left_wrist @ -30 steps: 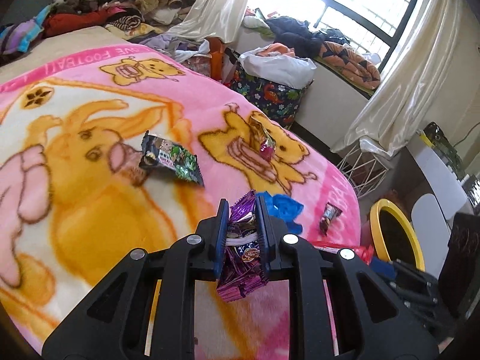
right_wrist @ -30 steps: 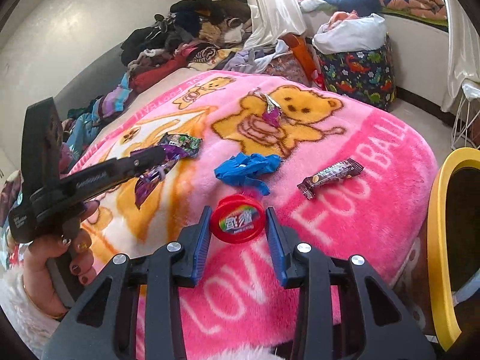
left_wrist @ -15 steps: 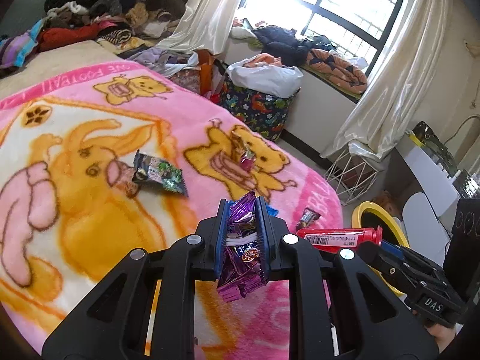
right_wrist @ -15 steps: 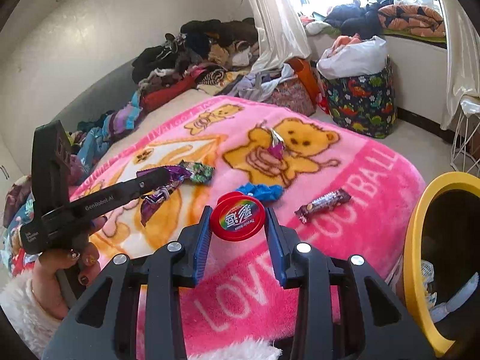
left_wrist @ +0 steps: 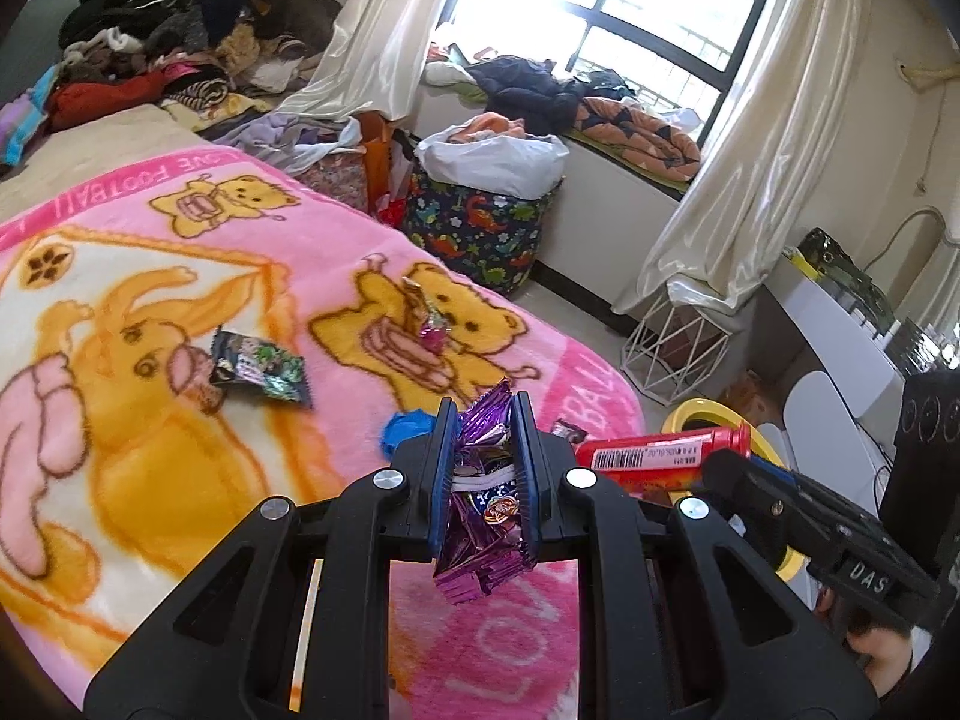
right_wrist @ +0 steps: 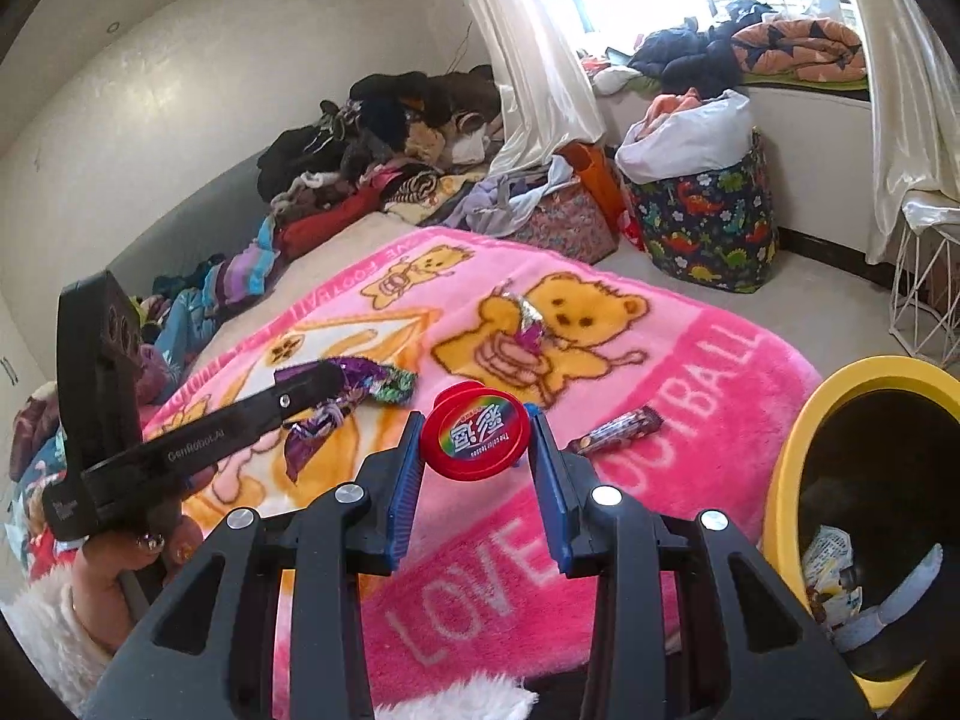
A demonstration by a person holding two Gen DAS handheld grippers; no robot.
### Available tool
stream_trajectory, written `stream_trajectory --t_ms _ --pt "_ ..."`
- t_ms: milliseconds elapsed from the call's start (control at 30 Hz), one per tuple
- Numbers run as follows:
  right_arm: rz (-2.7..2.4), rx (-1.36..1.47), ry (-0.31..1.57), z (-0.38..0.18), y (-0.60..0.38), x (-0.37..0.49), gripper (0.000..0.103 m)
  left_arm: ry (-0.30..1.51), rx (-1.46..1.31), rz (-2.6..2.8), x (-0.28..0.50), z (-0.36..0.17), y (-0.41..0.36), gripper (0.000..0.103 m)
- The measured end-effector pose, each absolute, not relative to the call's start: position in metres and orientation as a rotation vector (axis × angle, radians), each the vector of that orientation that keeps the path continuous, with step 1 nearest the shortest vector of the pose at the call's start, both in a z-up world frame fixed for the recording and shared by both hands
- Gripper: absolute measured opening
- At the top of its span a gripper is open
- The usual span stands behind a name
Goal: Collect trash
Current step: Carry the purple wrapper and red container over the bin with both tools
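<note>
1. Up close, the left gripper (left_wrist: 483, 438) has its blue-padded jaws clenched on a crumpled purple foil snack wrapper (left_wrist: 483, 516), which sticks out above and hangs below the pads, held over the near part of the bed.
2. Likewise, the right gripper (right_wrist: 474, 450) has its jaws clamped on a red cylindrical candy tube (right_wrist: 475, 435); its round red cap with a rainbow label faces the right wrist camera, and the left wrist view shows the tube (left_wrist: 660, 456) from the side with its barcode.
3. Beneath both lies a pink fleece blanket printed with yellow bears (right_wrist: 690, 372), spread over the bed.
4. Just beyond the left gripper's jaws on that blanket sits a crumpled blue glove-like scrap (left_wrist: 405, 429).
5. Near the blanket's right edge rests a small dark chocolate-bar wrapper (right_wrist: 618, 429).
6. Farther out, a dark green-and-black snack packet (left_wrist: 261, 375) lies on the elephant print, and a twisted pink-and-silver foil wrapper (left_wrist: 429, 324) rests on the large bear.
7. Beside the bed on the floor stands a yellow-rimmed round bin (right_wrist: 780, 480) with paper scraps inside.
8. Farther off stand a dinosaur-print fabric basket (right_wrist: 708, 228), stuffed with white cloth, and a white wire side table (left_wrist: 672, 354) under the cream curtain.
</note>
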State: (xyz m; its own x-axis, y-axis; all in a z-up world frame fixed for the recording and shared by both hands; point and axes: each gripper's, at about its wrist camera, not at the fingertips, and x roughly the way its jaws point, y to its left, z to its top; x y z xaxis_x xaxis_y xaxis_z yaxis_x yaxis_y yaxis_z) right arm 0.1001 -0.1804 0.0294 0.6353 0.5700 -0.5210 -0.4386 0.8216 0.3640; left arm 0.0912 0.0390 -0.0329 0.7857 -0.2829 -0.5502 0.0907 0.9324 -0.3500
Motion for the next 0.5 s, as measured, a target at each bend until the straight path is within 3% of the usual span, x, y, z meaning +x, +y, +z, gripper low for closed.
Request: stream_trajectory --t_ms 500 --pt "0.522 0.279 0.615 0.043 -0.219 0.097 0.033 0.63 -0.267 -0.255 0.09 -0.025 0.005 0.013"
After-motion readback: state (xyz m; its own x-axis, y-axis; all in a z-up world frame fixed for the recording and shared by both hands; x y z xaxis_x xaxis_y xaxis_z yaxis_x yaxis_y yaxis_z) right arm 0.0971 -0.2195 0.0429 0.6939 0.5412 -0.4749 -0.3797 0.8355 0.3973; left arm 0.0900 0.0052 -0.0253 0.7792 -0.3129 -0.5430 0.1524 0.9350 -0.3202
